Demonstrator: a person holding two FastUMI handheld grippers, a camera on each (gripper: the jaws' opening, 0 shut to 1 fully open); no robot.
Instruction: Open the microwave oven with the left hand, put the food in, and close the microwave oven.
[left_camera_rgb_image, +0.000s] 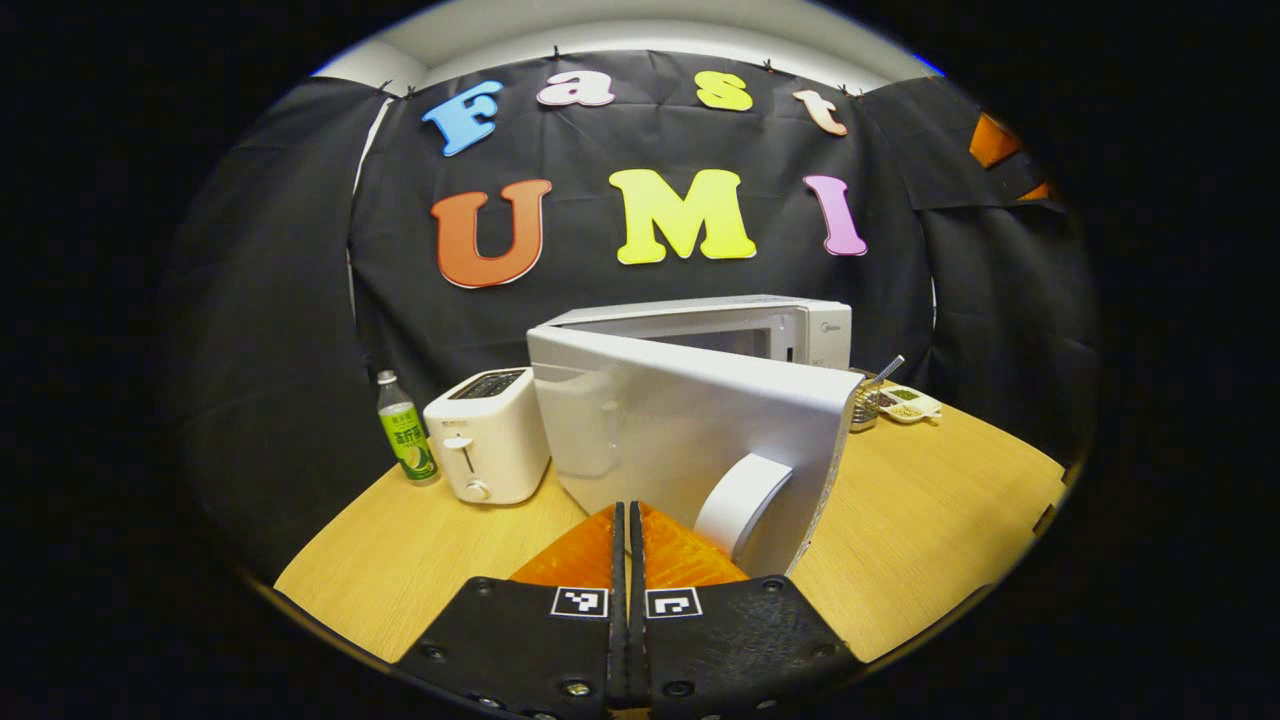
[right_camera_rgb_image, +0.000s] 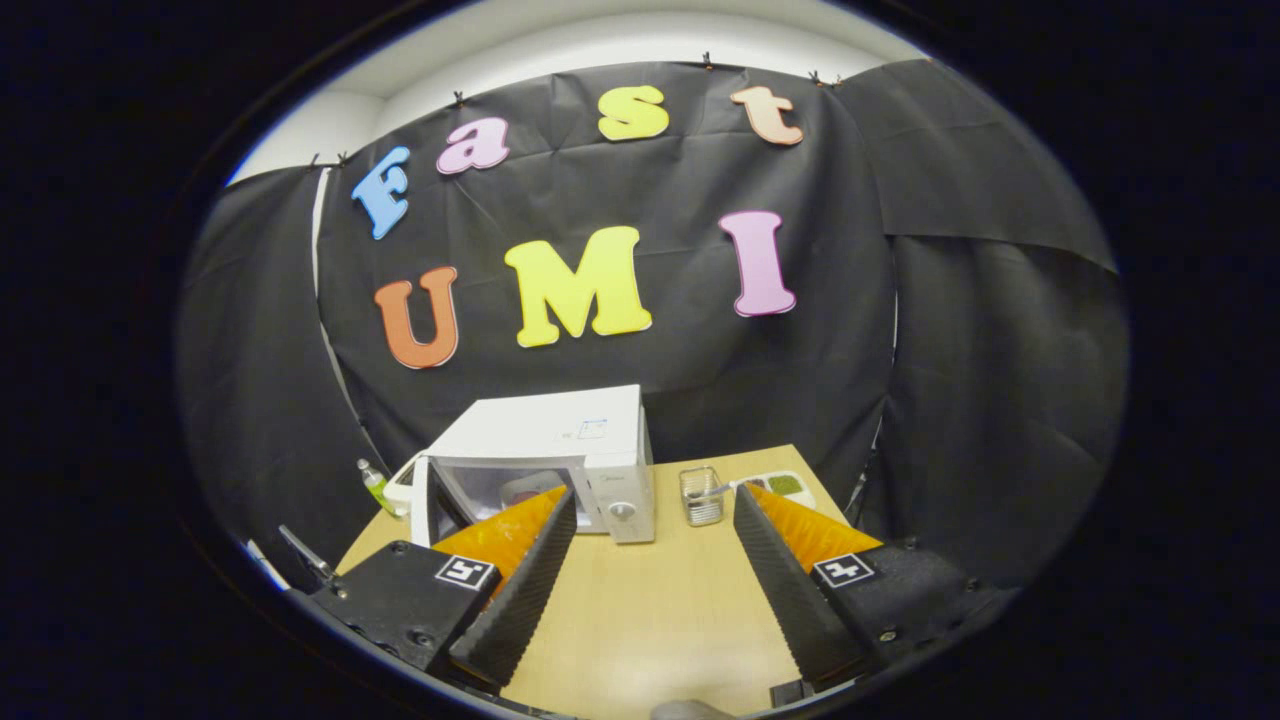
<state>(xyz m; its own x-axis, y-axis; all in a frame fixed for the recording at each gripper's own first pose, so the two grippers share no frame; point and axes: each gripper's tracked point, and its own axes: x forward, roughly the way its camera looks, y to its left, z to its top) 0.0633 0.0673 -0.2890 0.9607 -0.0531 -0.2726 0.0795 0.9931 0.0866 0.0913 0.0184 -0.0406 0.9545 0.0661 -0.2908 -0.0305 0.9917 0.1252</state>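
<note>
The white microwave (left_camera_rgb_image: 800, 335) stands at the back of the wooden table (left_camera_rgb_image: 930, 510). Its door (left_camera_rgb_image: 660, 430) is swung wide open toward me, with a curved white handle (left_camera_rgb_image: 745, 500) near its free edge. My left gripper (left_camera_rgb_image: 627, 512) is shut with nothing between its fingers, its tips just left of the handle and close to the door's face. In the right gripper view the microwave (right_camera_rgb_image: 560, 435) sits farther off with its door (right_camera_rgb_image: 428, 512) open at the left. A pale round shape (right_camera_rgb_image: 520, 490) lies in the cavity, too small to identify. My right gripper (right_camera_rgb_image: 655, 495) is open above the table.
A white toaster (left_camera_rgb_image: 490, 445) and a green-labelled bottle (left_camera_rgb_image: 405, 440) stand left of the microwave. To its right are a metal utensil holder (left_camera_rgb_image: 866, 405) and a small divided dish (left_camera_rgb_image: 910, 403). The same holder (right_camera_rgb_image: 702, 495) and dish (right_camera_rgb_image: 785, 485) appear in the right gripper view.
</note>
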